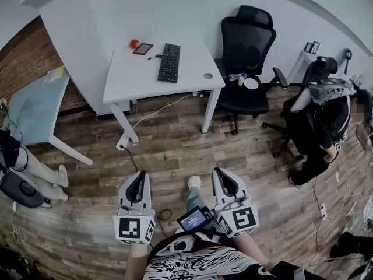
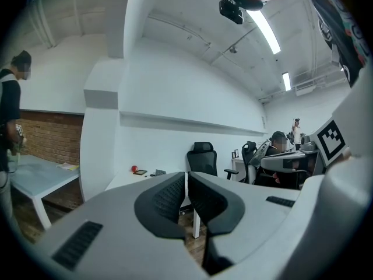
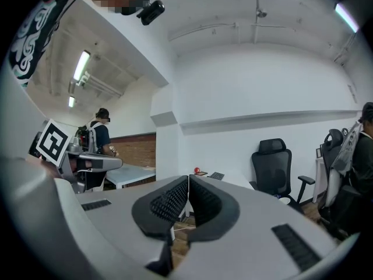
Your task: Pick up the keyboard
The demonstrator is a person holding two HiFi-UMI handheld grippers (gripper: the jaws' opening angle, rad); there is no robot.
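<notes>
Keyboard (image 1: 169, 62) is seen on the bench (image 1: 131, 77), well apart from the left hand-held gripper (image 1: 139, 179) and right hand-held gripper (image 1: 224, 178), which are held seemingly level, side by side, clenched empty.

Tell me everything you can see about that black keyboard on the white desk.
The keyboard is a slim black rectangle with rows of dark keys, plastic by the look of it. It lies flat on the white desk, near the middle, its long side running from the desk's front edge toward the wall. Nothing but the desk touches it.
</notes>
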